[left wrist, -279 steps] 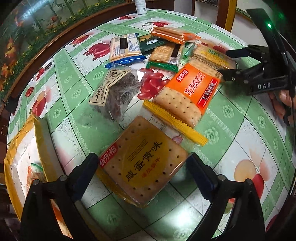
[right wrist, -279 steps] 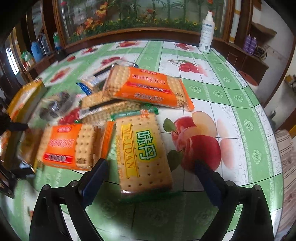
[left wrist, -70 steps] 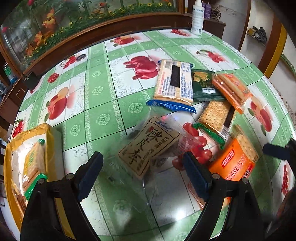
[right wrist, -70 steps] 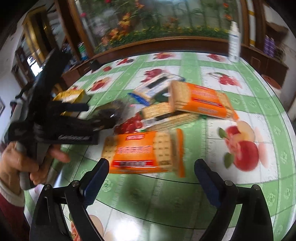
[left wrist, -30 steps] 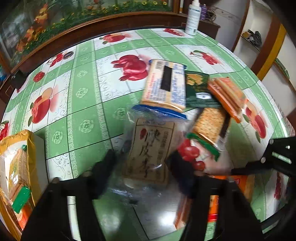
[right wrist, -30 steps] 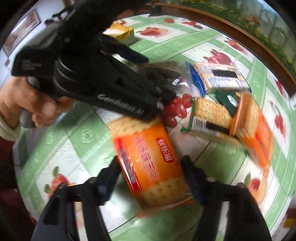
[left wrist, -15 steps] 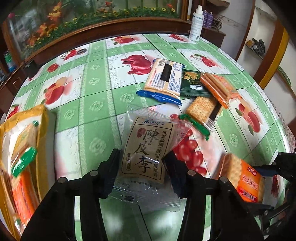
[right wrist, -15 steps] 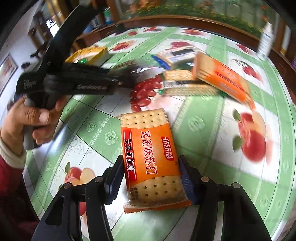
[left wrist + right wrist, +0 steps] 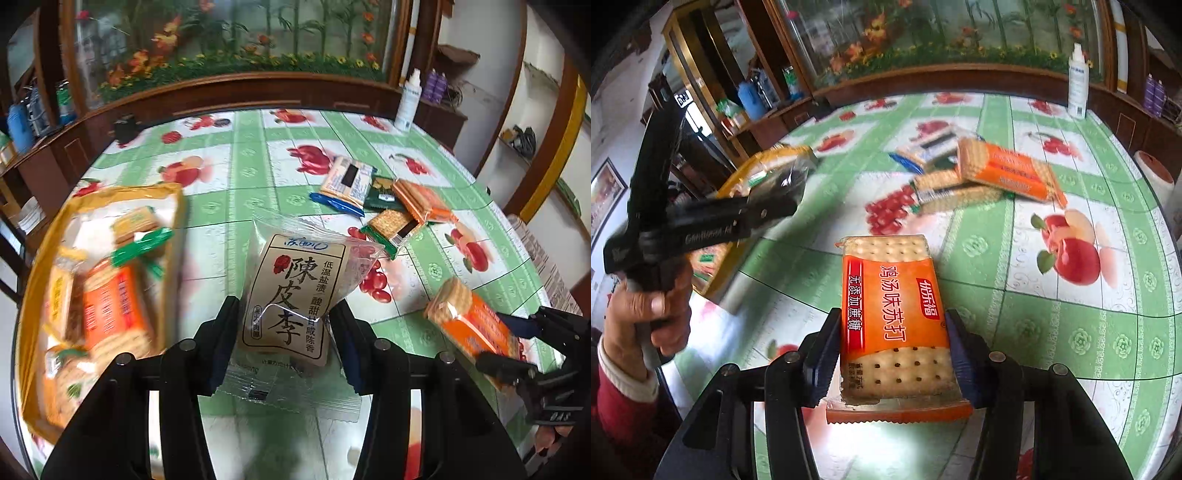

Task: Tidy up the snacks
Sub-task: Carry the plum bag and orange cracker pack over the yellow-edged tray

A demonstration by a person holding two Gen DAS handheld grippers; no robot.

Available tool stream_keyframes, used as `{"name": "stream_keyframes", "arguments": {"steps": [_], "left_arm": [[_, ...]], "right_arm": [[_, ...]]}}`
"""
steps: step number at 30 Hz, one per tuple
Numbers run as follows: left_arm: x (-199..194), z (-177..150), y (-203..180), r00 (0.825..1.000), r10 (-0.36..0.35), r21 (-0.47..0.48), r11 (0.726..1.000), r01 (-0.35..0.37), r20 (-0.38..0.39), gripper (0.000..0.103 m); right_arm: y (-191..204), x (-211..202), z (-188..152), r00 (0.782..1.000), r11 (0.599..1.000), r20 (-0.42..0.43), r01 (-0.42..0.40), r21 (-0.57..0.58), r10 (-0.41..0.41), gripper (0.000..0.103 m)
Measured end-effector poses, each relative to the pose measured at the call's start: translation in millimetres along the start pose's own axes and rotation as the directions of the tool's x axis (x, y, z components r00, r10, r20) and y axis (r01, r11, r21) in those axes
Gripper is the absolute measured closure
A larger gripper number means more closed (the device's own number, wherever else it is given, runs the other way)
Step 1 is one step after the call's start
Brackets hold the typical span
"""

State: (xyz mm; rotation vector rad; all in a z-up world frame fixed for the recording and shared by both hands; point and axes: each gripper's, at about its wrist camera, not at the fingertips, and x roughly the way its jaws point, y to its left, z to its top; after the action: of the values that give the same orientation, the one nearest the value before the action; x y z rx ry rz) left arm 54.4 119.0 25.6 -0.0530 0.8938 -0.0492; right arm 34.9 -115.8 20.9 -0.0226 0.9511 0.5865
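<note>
Left gripper (image 9: 284, 343) pinches plum-candy bag (image 9: 295, 295), frame centre, lifted off table (image 9: 251, 166). Right gripper (image 9: 892, 354) clamps orange cracker pack (image 9: 892, 314), lower centre. Yellow box (image 9: 33, 280) at left holds snacks.

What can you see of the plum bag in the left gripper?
The plum bag is a clear, crinkly plastic pouch with a cream label printed with dark Chinese characters and a small red emblem. The left gripper is shut on its lower half, one finger on each side. It is lifted off the table, tilted slightly, serrated bottom seam hanging toward the camera.
</note>
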Motion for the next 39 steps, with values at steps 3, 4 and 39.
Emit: {"name": "stream_keyframes", "arguments": {"steps": [3, 4, 39], "left_arm": [[-17.9, -5.3, 8.7, 0.999, 0.018, -0.017, 1.000, -0.017, 0.029, 0.055], [-24.2, -7.1, 12.7, 0.999, 0.026, -0.026, 0.999, -0.025, 0.039, 0.055], [-85.3, -67.8, 143.0, 0.974, 0.213, -0.275, 0.943, -0.185, 0.074, 0.055]], "right_arm": [[11.4, -8.3, 4.4, 0.999, 1.000, 0.044, -0.020, 0.002, 0.020, 0.047], [15.8, -11.1, 5.0, 0.998, 1.000, 0.056, -0.026, 0.001, 0.025, 0.047], [168.6, 43.3, 45.6, 0.963, 0.959, 0.070, -0.248, -0.139, 0.259, 0.048]]}}
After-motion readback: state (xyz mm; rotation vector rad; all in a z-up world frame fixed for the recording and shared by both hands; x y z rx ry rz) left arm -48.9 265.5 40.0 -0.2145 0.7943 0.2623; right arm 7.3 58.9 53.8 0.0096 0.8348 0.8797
